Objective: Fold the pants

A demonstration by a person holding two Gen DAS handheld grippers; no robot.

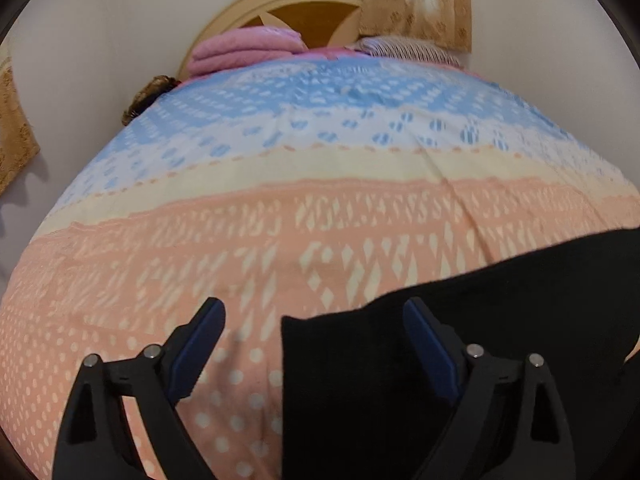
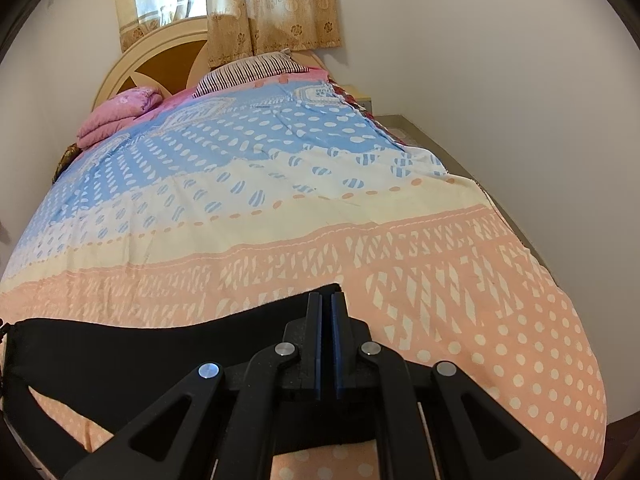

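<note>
The left tongs (image 1: 314, 312) are held wide apart over the bed (image 1: 320, 208), gripping nothing; the left edge of the black pants (image 1: 460, 320) is seen between the two fingers. The right tongs (image 2: 326, 308) are pressed nearly together at the far corner of the pants (image 2: 160, 344); whether cloth is pinched cannot be told. The pants are spread flat on the patterned bedspread (image 2: 360, 220).

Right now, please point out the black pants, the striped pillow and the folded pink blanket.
black pants (image 2: 120, 360), right wrist view, on the flat cloth.
striped pillow (image 2: 248, 72), right wrist view, on its top face.
folded pink blanket (image 1: 244, 50), left wrist view, on its front fold.
</note>
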